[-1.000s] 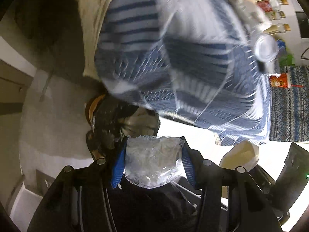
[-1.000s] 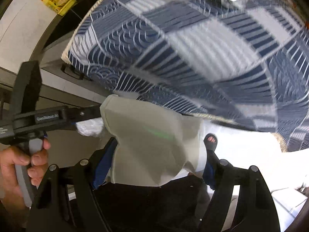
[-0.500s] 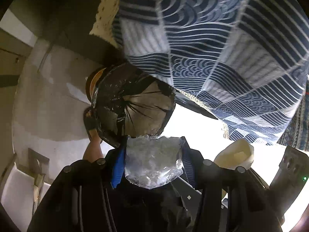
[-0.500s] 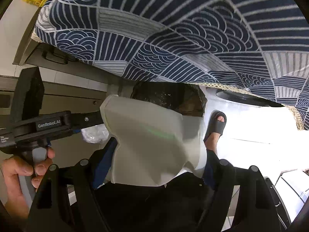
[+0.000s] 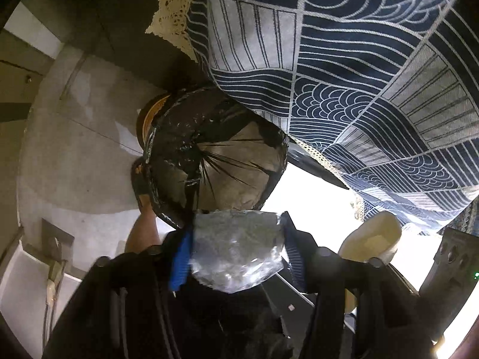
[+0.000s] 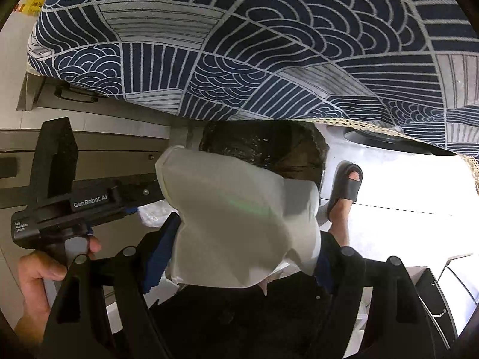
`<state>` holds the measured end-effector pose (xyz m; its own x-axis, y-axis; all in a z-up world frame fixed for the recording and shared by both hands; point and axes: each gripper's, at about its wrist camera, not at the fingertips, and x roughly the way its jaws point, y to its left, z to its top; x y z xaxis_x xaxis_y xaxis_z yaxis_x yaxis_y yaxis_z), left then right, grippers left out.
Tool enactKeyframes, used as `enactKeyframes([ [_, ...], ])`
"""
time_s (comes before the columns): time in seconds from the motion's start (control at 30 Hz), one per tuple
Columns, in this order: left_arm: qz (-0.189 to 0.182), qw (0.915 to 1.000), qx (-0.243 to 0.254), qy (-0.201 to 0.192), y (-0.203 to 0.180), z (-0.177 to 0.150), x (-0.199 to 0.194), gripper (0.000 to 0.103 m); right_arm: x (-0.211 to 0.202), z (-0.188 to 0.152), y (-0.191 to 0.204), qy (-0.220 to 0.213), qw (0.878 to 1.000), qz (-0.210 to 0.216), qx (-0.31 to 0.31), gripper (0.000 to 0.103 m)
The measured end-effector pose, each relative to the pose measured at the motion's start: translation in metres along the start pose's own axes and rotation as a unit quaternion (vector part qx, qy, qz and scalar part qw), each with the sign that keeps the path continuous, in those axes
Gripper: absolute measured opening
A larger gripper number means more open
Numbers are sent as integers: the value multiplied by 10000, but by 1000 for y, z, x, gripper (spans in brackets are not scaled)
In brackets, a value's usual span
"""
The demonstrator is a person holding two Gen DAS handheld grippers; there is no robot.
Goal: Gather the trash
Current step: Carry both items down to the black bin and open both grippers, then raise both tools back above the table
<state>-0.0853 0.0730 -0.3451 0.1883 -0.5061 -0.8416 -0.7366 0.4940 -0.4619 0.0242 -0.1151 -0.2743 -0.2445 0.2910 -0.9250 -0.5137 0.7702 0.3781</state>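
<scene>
While a blue wave-patterned tablecloth [image 5: 344, 68] hangs over pale floor [image 5: 74, 164], a black-lined bin [image 5: 221, 161] stands beneath its edge; nearer, the right gripper [image 6: 242, 254] clamps white paper [image 6: 239, 218], and the left gripper [image 5: 236, 254] clamps crumpled clear plastic [image 5: 236, 251]

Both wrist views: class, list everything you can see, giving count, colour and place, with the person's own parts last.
Crumpled clear plastic wrapper: one, transparent, clamped in the left gripper.
Crumpled white paper napkin: one, white, clamped in the right gripper.
Black-lined trash bin: one, black bag, orange rim, on the floor below the tablecloth edge.
Navy wave-patterned tablecloth: one, navy and grey, lace-edged, hanging above the bin.
Grey tiled floor: one, grey, beneath everything.
Black slide sandal: one seen, black, on a foot beside the bin.
Left gripper: one, black with blue pads.
Right gripper: one, black with blue pads.
</scene>
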Motion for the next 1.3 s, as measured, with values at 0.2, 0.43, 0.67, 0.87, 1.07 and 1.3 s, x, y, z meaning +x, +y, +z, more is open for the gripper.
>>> enactKeyframes([
  [0.2, 42, 9996, -260, 33, 11, 1, 0, 79, -2, 6, -10, 15, 9996, 83, 260, 97],
  [0.43, 93, 9998, -193, 9, 8, 2, -4, 79, -9, 3, -13, -37, 9997, 1, 232, 97],
  [0.67, 116, 9999, -5, -120, -1, 1, -16, 79, -25, -1, -15, -168, 9995, -83, 235, 97],
  [0.87, -24, 9999, 82, -141, -10, -3, -33, 79, -47, -4, -10, -354, 9989, -195, 247, 97],
  [1.07, 28, 9975, 531, -468, -28, -9, -71, 79, -84, -7, -1, -743, 9966, -251, 238, 97],
  [1.3, 213, 9857, 1340, -995, -58, -17, -123, 79, -132, -14, 13, -1377, 9900, -255, 152, 97],
])
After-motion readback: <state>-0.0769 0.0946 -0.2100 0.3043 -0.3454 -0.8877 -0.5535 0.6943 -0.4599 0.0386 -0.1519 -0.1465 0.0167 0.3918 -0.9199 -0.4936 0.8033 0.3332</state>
